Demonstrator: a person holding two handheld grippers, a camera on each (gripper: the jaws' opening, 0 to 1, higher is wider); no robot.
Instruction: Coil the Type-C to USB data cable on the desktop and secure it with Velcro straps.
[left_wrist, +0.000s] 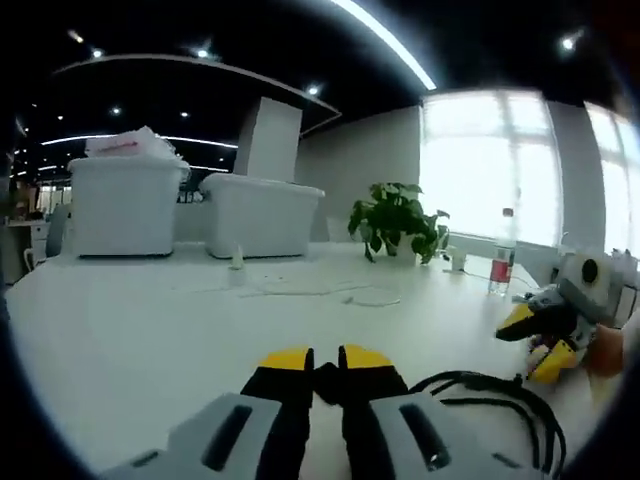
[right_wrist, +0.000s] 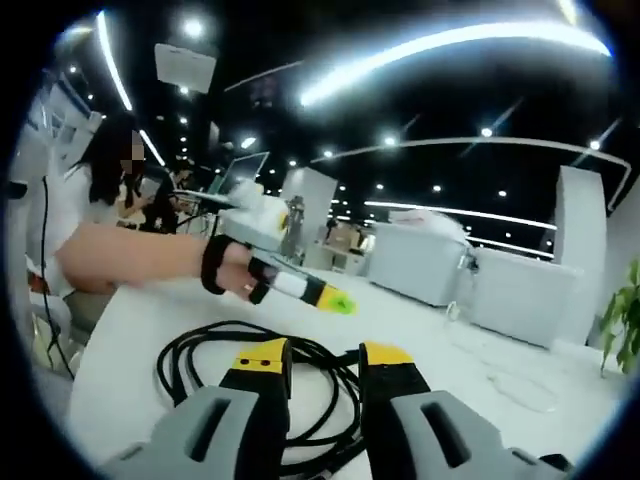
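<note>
The cable (right_wrist: 250, 385) lay coiled on the desk (left_wrist: 150, 340), unstrapped; left claw (left_wrist: 327, 362) pressed together, right claw (right_wrist: 325, 365) spread; strapping seemed next.

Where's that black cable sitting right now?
The black cable lies in loose loops on the white table, just past the right gripper; in the left gripper view it sits at lower right.

Black cable (right_wrist: 250, 375) on white table (left_wrist: 130, 330); grey claw (right_wrist: 322, 372) tipped yellow.
</note>
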